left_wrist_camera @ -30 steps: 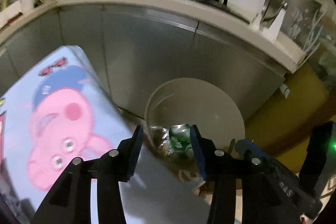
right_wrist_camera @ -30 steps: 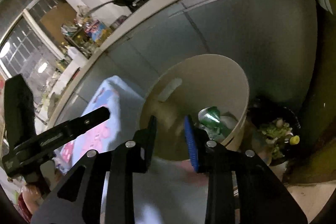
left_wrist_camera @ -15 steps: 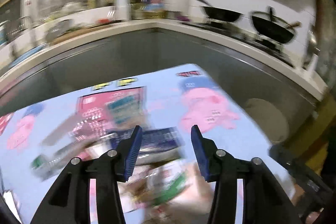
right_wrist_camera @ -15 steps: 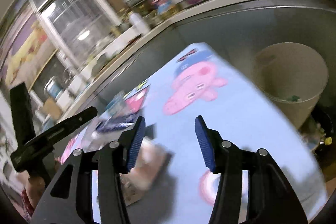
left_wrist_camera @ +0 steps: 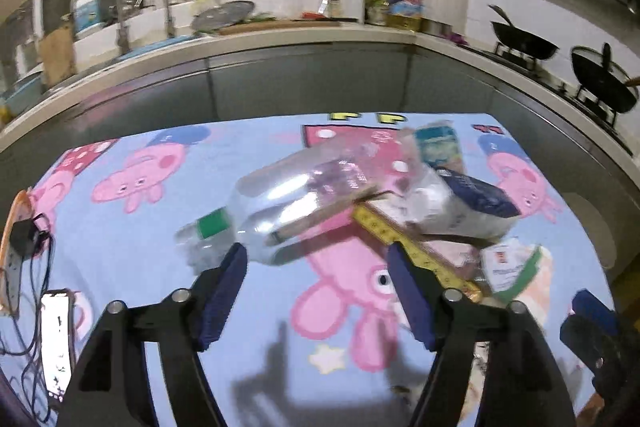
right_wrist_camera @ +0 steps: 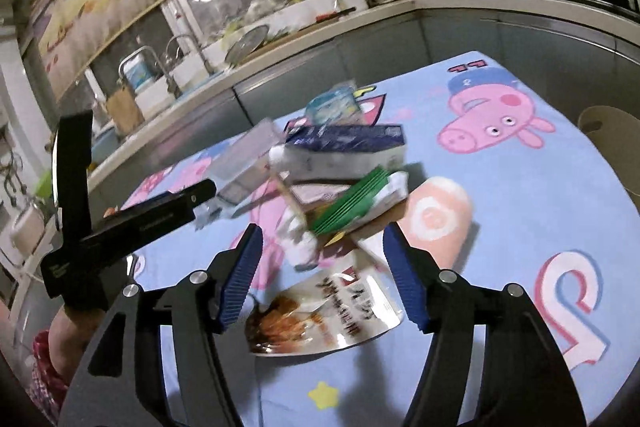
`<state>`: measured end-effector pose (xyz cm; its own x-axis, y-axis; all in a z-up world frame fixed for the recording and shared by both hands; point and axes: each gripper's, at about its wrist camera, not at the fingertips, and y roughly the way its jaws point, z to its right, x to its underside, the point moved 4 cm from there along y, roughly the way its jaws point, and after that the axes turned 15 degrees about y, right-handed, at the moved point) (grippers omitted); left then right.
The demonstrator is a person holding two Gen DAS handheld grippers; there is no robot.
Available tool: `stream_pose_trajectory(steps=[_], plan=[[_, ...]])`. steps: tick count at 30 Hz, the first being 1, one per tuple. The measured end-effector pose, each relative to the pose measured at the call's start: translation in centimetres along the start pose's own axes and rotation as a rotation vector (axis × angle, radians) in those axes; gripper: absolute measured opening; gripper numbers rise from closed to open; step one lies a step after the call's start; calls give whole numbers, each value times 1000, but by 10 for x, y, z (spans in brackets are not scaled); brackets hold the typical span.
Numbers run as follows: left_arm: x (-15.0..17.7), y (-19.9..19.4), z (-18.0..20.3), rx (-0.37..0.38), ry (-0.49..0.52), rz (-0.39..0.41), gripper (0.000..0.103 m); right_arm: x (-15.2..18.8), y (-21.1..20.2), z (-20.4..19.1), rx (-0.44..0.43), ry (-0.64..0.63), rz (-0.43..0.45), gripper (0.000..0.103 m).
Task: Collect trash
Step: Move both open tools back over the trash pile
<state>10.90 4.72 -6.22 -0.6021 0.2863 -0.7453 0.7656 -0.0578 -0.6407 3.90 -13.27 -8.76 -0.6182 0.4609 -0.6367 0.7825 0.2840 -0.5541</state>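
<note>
Now between picks: both tools over the trash pile, nothing held.
Left to right: left gripper (left_wrist_camera: 316,291) spread, jaws just opened, empty, just short of clear bottle (left_wrist_camera: 296,203); right gripper (right_wrist_camera: 320,267) likewise spread, just opened, over snack pouch (right_wrist_camera: 324,311). Bin (right_wrist_camera: 612,143) at table's right edge. Next, probably: lower, close on one item each.

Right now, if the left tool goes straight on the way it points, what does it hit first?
Most likely the clear plastic bottle lying on its side on the cartoon tablecloth. The left tool is open and empty, just short of it, though depth is hard to judge.
</note>
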Motion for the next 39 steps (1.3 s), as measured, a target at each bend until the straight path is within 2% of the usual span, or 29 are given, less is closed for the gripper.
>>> stream_pose_trajectory(steps=[8, 22, 27, 39], plan=[[17, 4, -22, -5, -34, -20, 73, 16, 7, -17, 17, -28, -34, 65], [31, 1, -37, -41, -53, -27, 75, 34, 15, -30, 14, -58, -87, 71], [33, 4, -42, -60, -72, -36, 80, 38, 17, -28, 12, -57, -101, 71], [36, 11, -43, -78, -70, -57, 81, 36, 16, -16, 13, -24, -99, 71]])
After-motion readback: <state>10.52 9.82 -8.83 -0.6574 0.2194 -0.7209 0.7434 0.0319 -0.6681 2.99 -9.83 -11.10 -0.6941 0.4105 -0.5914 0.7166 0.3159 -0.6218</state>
